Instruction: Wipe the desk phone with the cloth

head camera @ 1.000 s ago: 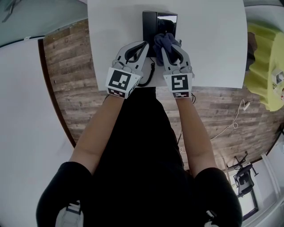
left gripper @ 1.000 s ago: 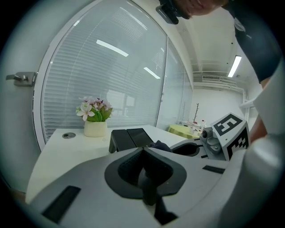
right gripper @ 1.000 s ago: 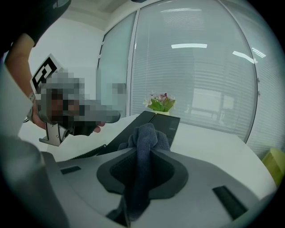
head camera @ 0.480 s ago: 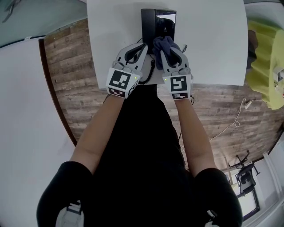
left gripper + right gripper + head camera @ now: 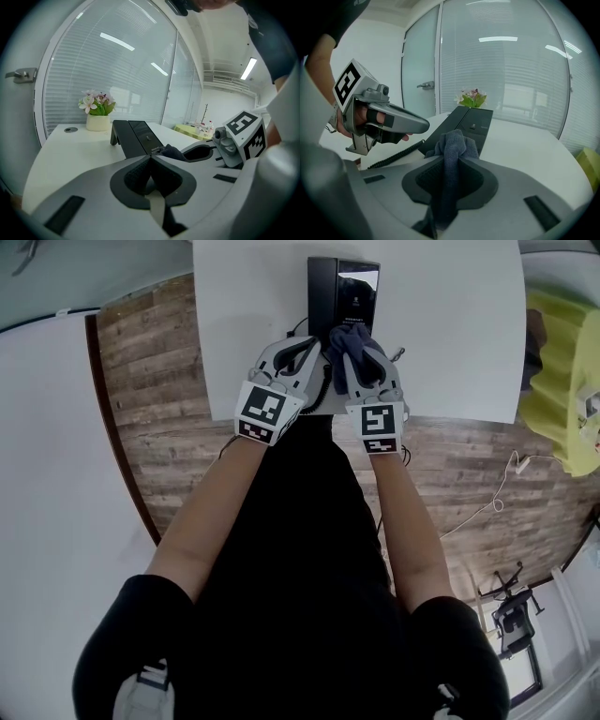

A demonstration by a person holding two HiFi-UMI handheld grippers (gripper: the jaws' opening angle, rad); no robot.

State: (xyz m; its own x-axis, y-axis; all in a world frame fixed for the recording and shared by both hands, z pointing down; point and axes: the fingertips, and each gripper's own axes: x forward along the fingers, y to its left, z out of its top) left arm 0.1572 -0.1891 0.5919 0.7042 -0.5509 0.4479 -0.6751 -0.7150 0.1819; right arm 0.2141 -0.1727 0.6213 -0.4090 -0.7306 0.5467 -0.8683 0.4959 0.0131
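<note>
A black desk phone (image 5: 341, 296) stands on the white desk (image 5: 234, 315), with its coiled cord (image 5: 393, 153) trailing toward me. My right gripper (image 5: 353, 345) is shut on a dark blue cloth (image 5: 349, 338), and the cloth (image 5: 453, 145) rests on the phone's near end (image 5: 471, 126). My left gripper (image 5: 314, 345) is shut with nothing between its jaws. It sits just left of the cloth, over the phone's (image 5: 140, 138) near left part. The lower part of the phone is hidden under both grippers.
A small pot of flowers (image 5: 97, 112) stands at the desk's far end. A yellow-green table (image 5: 562, 381) lies to the right, past the desk edge. Wood floor (image 5: 150, 371) shows left of the desk and a loose cable (image 5: 497, 498) lies on it to the right.
Both grippers have shifted a little to the right and stand closer together. The cloth has slid slightly back along the phone toward me.
</note>
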